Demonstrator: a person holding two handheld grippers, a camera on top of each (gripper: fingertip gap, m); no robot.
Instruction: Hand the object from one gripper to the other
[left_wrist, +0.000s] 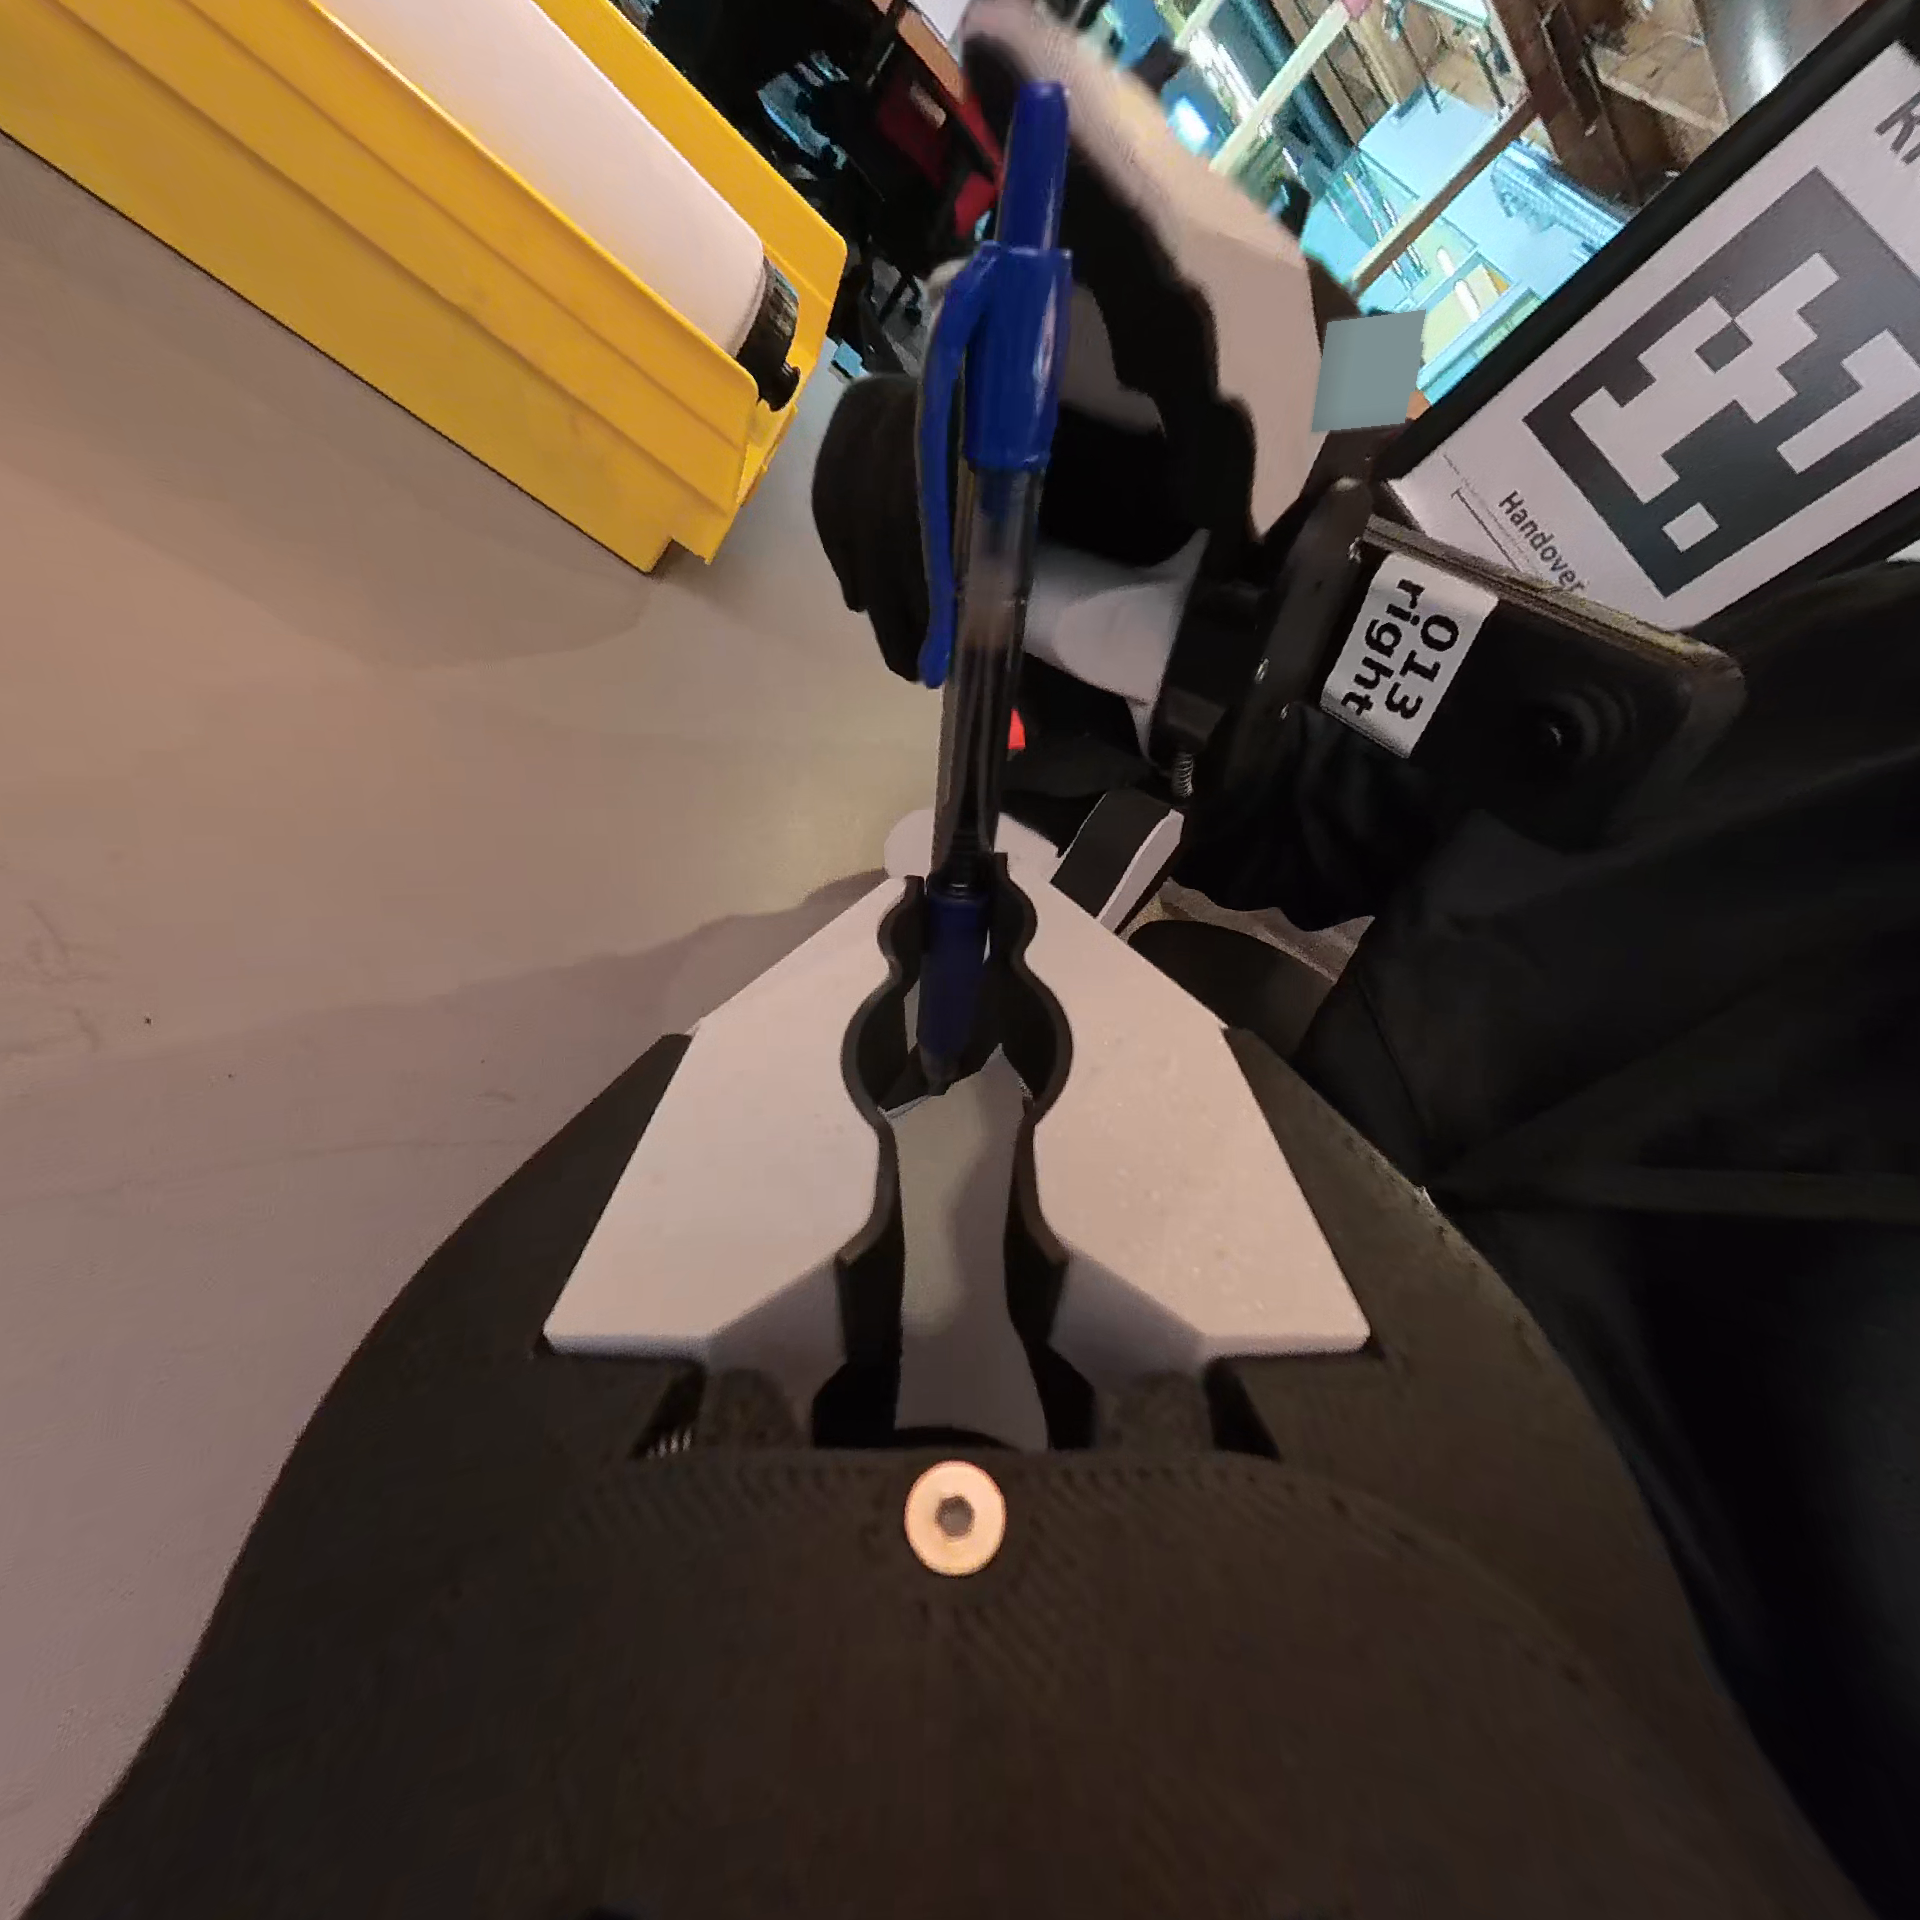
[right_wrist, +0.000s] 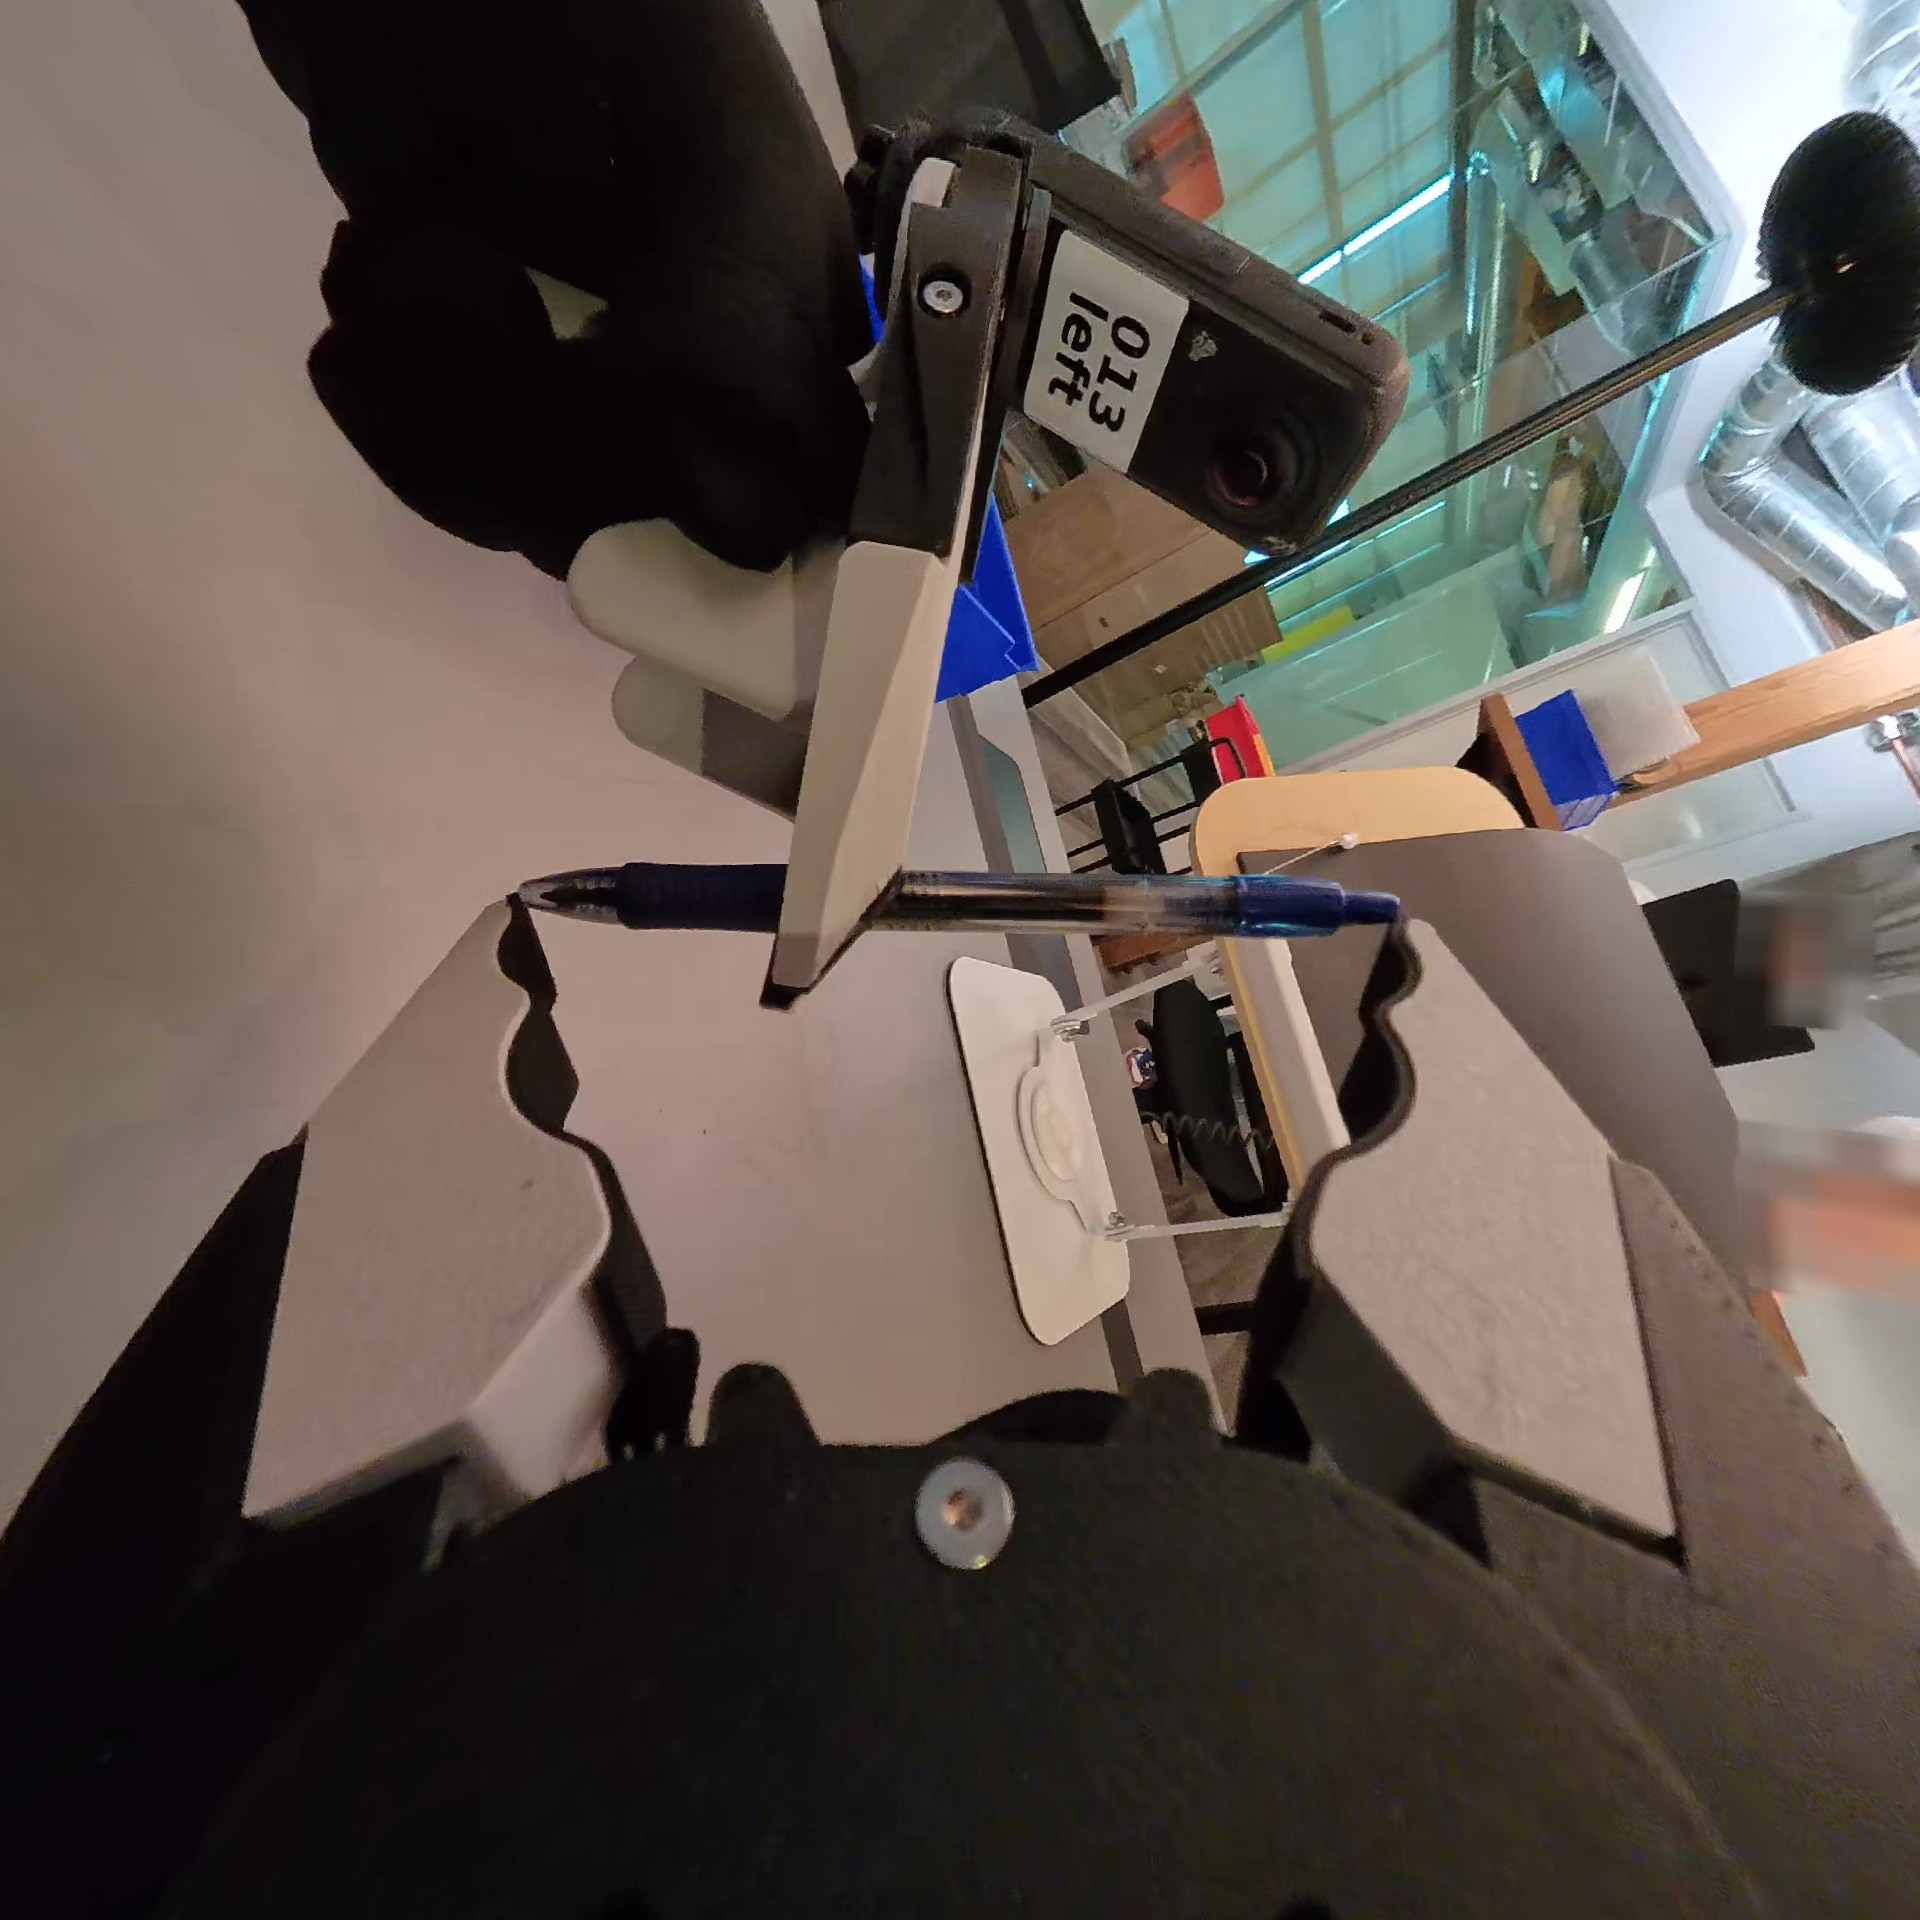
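Grey tabletop (right_wrist: 260, 623) below, left claw (left_wrist: 956, 914) clamps the pen (left_wrist: 1003, 364); right claw (right_wrist: 956, 935), spread wide, seemingly straddles it lengthwise, risking a miss.

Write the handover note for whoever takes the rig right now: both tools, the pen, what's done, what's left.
Left tool: shut on the blue pen, gripping it by the dark rubber grip near the writing tip; the capped end sticks out free.
Right tool: open, fingers spread wide on either side of the pen, not gripping it.
Pen is in the air above the grey table; yellow bin sits off to the side, not involved.
Done: the two tools have met.
Left: probably close the right tool on the clear barrel, then open the left and pull away.
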